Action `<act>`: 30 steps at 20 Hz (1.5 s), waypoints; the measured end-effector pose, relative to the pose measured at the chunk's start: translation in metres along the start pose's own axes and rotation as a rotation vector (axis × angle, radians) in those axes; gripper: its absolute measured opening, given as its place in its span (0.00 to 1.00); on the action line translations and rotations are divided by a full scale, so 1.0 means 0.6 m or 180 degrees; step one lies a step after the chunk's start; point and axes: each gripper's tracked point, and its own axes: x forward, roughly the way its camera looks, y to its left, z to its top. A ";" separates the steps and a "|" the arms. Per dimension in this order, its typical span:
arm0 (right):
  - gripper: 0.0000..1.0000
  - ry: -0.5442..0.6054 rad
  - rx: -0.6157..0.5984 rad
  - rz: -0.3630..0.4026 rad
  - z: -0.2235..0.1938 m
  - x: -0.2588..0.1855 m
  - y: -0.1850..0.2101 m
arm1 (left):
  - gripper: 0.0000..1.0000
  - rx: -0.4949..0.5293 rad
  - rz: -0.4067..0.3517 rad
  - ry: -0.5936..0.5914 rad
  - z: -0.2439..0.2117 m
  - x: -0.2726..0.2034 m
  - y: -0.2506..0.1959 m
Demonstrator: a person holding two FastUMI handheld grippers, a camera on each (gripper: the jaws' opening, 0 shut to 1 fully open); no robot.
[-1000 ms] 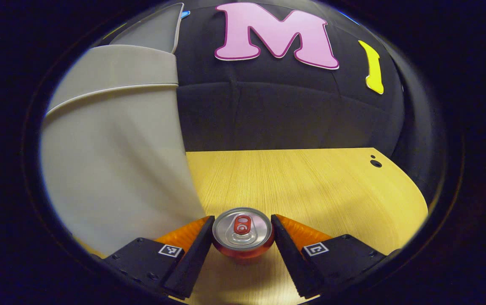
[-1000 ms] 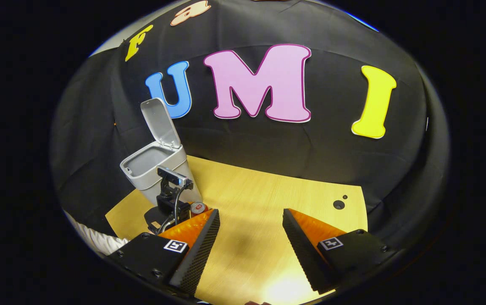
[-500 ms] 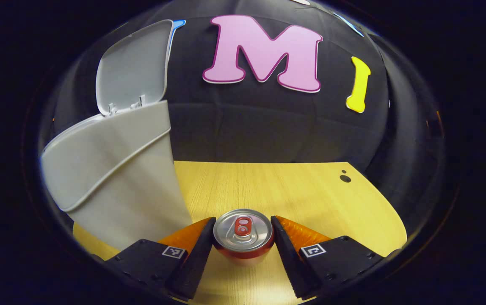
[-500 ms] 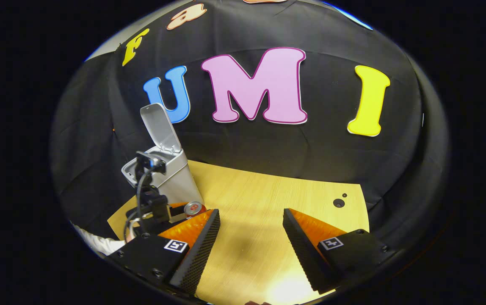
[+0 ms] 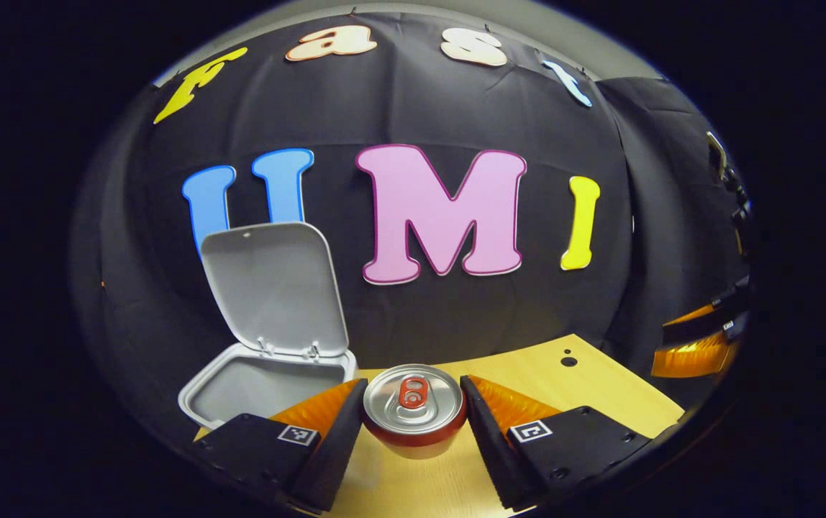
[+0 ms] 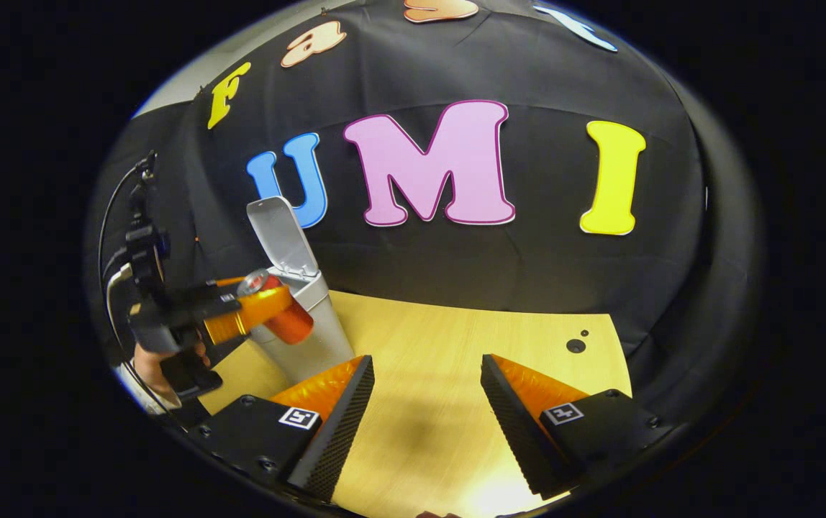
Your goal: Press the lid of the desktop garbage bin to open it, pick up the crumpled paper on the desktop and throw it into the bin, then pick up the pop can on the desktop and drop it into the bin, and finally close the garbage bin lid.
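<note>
A: Pop can (image 5: 413, 410) status?
B: Clamped between both fingers of the left hand-held gripper (image 5: 413, 421), held above the surface (image 5: 600, 392), beside the open bin (image 5: 262, 381).
A: Right hand-held gripper (image 6: 427, 403)?
B: Fingers spread apart, nothing held.

pop can (image 5: 413, 409) between claw fingers, seemingly right of open bin (image 5: 269, 381)

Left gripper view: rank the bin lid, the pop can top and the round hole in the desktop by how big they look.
1. Bin lid, raised open, looks largest.
2. Pop can top, held in the left claw; it sits nearest the camera, so its apparent size is inflated.
3. Round hole in the desktop, smallest by far.
</note>
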 end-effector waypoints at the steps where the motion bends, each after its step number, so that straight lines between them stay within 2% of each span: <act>1: 0.96 -0.0028 0.0003 0.0016 0.000 -0.003 0.007 | 0.81 0.0021 0.0063 -0.0014 0.005 0.000 0.042; 3: 0.96 -0.0049 -0.0013 0.0035 -0.003 -0.008 0.014 | 0.82 0.0085 0.0308 -0.0009 0.019 -0.007 0.108; 6: 0.96 -0.0043 -0.0015 0.0042 -0.011 -0.014 0.016 | 0.81 0.0062 0.0531 -0.0086 0.042 -0.008 0.186; 9: 0.97 -0.0013 0.0033 0.0031 -0.019 -0.019 0.011 | 0.81 -0.0021 0.0666 -0.0013 0.024 -0.004 0.242; 12: 0.96 -0.0022 0.0053 0.0012 -0.023 -0.029 0.001 | 0.82 -0.0121 0.0622 0.0222 -0.023 0.017 0.262; 15: 0.96 -0.0014 0.0098 -0.0020 -0.027 -0.033 -0.011 | 0.87 -0.0103 0.0776 0.0355 -0.043 0.022 0.289; 17: 0.96 -0.0019 0.0148 -0.0052 -0.032 -0.036 -0.023 | 0.96 0.0006 0.0834 0.0202 -0.010 0.014 0.293; 21: 0.96 -0.0027 0.0260 -0.0091 -0.036 -0.042 -0.039 | 0.96 0.0106 0.0742 0.0022 0.045 0.007 0.286; 24: 0.96 -0.0049 0.0272 -0.0120 -0.039 -0.045 -0.048 | 0.95 -0.0115 0.0656 -0.0291 0.128 0.005 0.292; 26: 0.96 -0.0047 0.0287 -0.0119 -0.042 -0.047 -0.051 | 0.91 -0.0172 0.0632 -0.0439 0.188 0.013 0.313; 28: 0.96 -0.0050 0.0317 -0.0122 -0.047 -0.049 -0.052 | 0.91 -0.0183 0.0598 -0.0515 0.239 0.035 0.335; 30: 0.96 -0.0063 0.0349 -0.0126 -0.053 -0.056 -0.055 | 0.91 -0.0361 0.0475 -0.0470 0.270 0.075 0.343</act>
